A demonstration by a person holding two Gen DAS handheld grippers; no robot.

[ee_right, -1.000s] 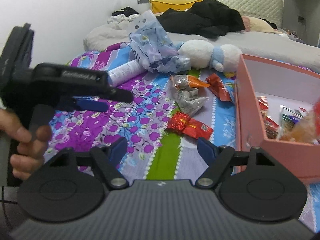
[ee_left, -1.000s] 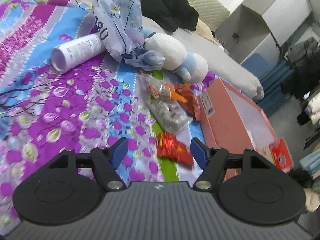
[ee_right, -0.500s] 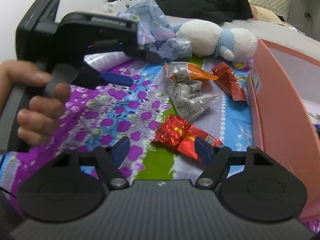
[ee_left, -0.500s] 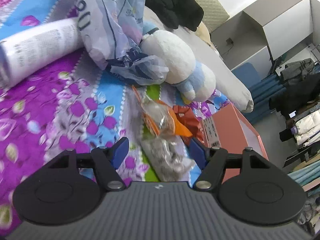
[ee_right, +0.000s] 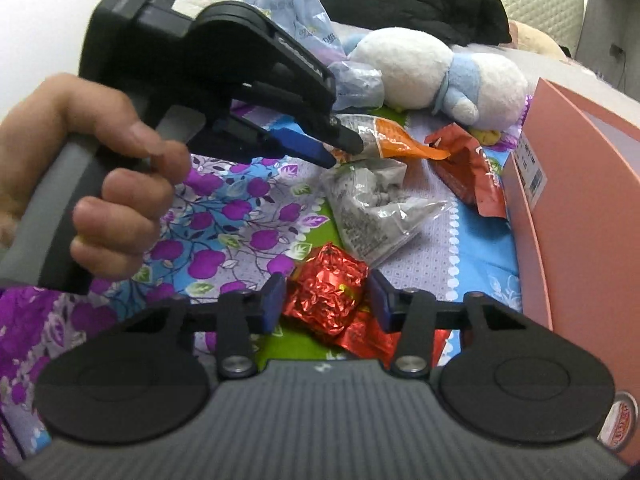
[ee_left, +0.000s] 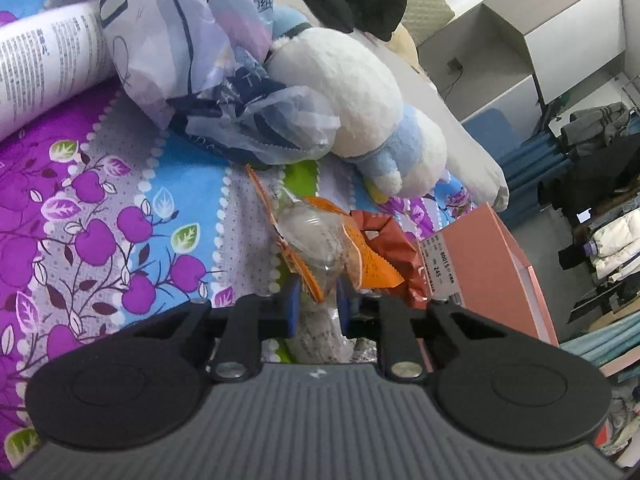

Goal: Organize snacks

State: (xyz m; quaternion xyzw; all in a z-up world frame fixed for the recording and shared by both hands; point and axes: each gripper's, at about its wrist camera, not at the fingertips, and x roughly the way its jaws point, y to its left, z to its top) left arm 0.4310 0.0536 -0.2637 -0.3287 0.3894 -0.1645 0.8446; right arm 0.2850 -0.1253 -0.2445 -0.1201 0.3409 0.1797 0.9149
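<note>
Snacks on the bed: both hand-held grippers at the packets

Snacks lie scattered on the flowered bedsheet (ee_left: 120, 200), beside a pink box (ee_right: 580, 184) at the right. The left hand-held gripper (ee_left: 318, 304) has just been closing, and its blue pads now pinch the near corner of the orange-and-clear snack packet (ee_left: 320, 236); the right wrist view shows the same grip from the side, with a person's hand (ee_right: 100, 176) around the handle. A dark red packet (ee_left: 394, 248) lies just beside the orange one, toward the box. A clear packet with grey contents (ee_right: 372, 204) lies below the orange one, touching it.

The right hand-held gripper (ee_right: 326, 300) has also just been closing. Its jaws stand either side of the crumpled red foil packet (ee_right: 326, 296); a narrow gap shows at each pad, so no firm clamp is seen.

Behind the snacks rest a white-and-blue plush toy (ee_left: 360, 108), a crumpled plastic bag (ee_left: 224, 80) and a white printed tube (ee_left: 44, 64).
</note>
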